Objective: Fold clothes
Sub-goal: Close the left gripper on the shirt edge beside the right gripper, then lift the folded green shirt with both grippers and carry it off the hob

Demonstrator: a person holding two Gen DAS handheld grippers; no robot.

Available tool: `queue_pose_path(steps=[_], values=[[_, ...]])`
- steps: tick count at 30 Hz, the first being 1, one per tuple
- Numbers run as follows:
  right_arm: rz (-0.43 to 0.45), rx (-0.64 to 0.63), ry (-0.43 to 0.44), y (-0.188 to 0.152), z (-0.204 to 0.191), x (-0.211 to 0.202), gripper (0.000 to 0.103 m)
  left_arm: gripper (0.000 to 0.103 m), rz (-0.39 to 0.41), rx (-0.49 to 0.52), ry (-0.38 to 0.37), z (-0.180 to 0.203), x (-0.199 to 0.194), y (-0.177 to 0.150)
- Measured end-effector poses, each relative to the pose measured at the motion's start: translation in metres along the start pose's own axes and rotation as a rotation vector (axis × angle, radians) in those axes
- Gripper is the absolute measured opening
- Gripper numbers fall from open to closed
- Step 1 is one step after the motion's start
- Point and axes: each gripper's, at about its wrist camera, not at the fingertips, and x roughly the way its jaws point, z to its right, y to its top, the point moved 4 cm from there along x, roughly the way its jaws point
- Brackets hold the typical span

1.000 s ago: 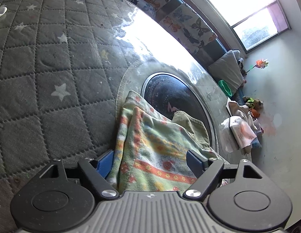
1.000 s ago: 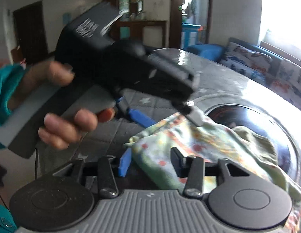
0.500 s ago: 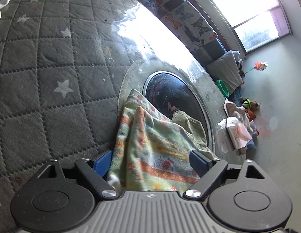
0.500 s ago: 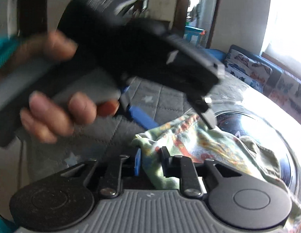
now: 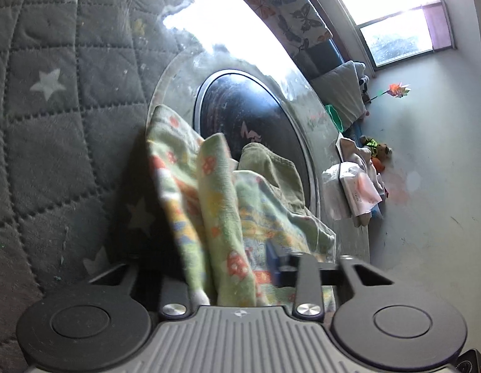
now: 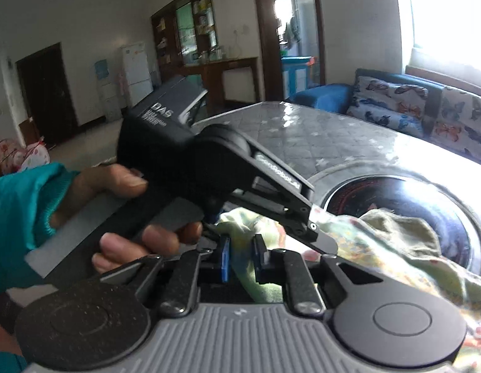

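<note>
Both grippers pinch one floral garment (image 5: 215, 192) — left gripper (image 5: 231, 273) closing on it, right gripper (image 6: 242, 258) clamped; bunched cloth could slip out mid-lift.

Your left gripper (image 5: 228, 267) is closing on a bunched fold of the green patterned cloth (image 5: 215, 205). The cloth lies on the quilted grey table (image 5: 54, 118), draped partly over a round black burner (image 5: 246, 118) near its far edge.
</note>
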Motion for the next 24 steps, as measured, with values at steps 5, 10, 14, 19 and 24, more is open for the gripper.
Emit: queue_pose_path(steps=[5,10,14,19,24], values=[[-0.012,0.033,0.015,-0.001,0.006,-0.007,0.024,0.018,-0.002,-0.003,-0.004,-0.008,-0.001,0.0],[-0.016,0.084,-0.085,-0.007,0.034,-0.035,0.039,0.018,-0.003,0.014,0.001,-0.005,0.0,-0.001],[-0.04,0.163,-0.229,-0.017,0.08,-0.054,0.042,0.018,-0.002,0.027,0.011,-0.003,0.0,-0.001],[-0.058,0.278,-0.395,-0.038,0.15,-0.069,0.049,0.019,-0.001,0.05,0.03,0.0,0.001,-0.001],[-0.056,0.483,-0.455,-0.057,0.207,-0.074,0.049,0.019,0.002,0.054,0.039,0.002,0.0,-0.002]])
